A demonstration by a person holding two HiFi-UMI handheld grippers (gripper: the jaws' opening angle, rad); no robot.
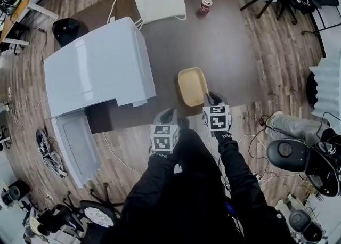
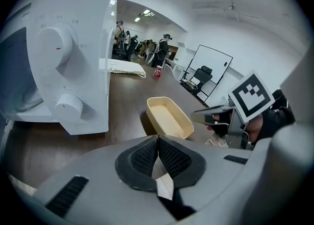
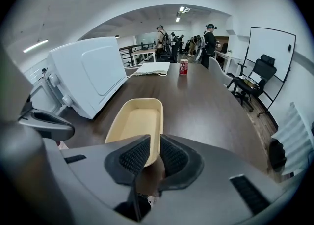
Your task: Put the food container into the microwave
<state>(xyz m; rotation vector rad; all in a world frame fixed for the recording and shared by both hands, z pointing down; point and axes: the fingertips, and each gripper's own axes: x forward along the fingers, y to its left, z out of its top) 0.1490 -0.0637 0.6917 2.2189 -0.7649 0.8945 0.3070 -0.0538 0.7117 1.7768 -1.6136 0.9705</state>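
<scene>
A boxy white microwave [image 1: 98,67] sits on a dark brown wooden table [image 1: 224,46], its door [image 1: 77,144] swung fully open and hanging out past the table's near edge. The shallow oblong cream-coloured plastic food container [image 1: 192,86] rests on the table just right of the microwave's front corner, outside the oven and empty. The right gripper [image 1: 213,98] reaches the container's end farthest from the microwave's back – its two ribbed black pads pinch the near rim, one inside the wall and one outside. The left gripper [image 1: 169,115] hovers between the microwave's open door and the container, jaws pressed together on nothing. A small red drinks can [image 1: 205,6] stands well beyond the microwave, toward the table's far end.
</scene>
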